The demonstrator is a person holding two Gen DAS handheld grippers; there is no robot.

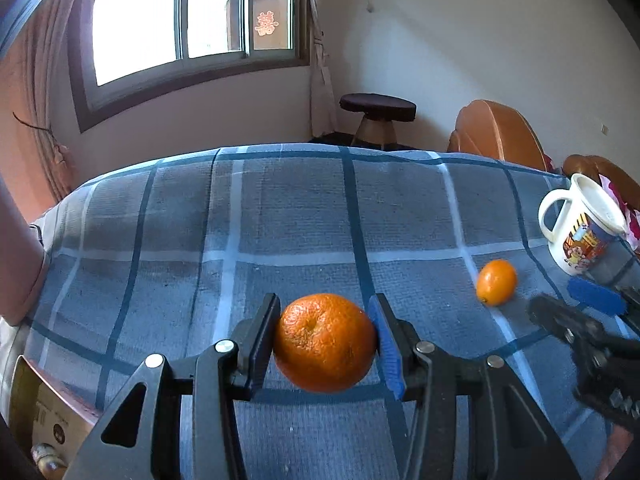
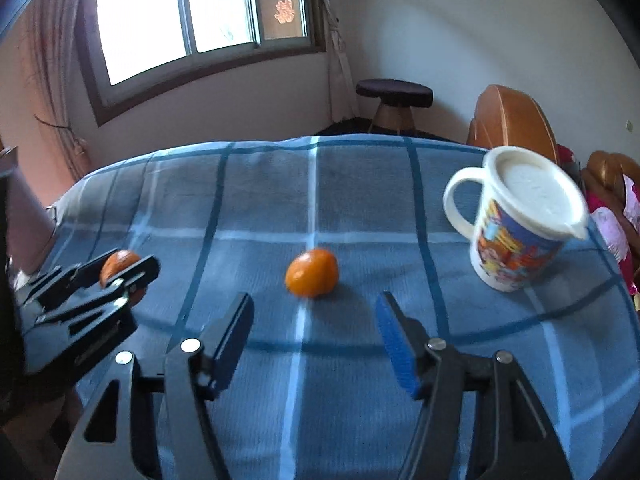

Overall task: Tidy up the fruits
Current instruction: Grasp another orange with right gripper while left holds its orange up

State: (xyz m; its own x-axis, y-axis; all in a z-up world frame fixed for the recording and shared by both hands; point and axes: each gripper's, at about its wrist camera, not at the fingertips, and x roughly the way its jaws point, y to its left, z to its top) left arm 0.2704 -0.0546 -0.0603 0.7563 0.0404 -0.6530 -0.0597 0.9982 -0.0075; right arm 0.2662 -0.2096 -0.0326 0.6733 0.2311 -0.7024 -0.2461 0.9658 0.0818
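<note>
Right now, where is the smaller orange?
The smaller orange lies loose on the blue plaid cloth, just ahead of the open right gripper, left of the cartoon mug.

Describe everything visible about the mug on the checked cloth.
The mug is white, plastic-looking, with a colourful cartoon print wrapped round its body and a large loop handle on its left side in both views. A white lid with a small tab sits on top, closing it. It stands upright on the blue checked cloth, to the right of the small orange fruit and clear of it. Neither gripper touches it; the right gripper is open and aimed at the fruit rather than at it.
</note>
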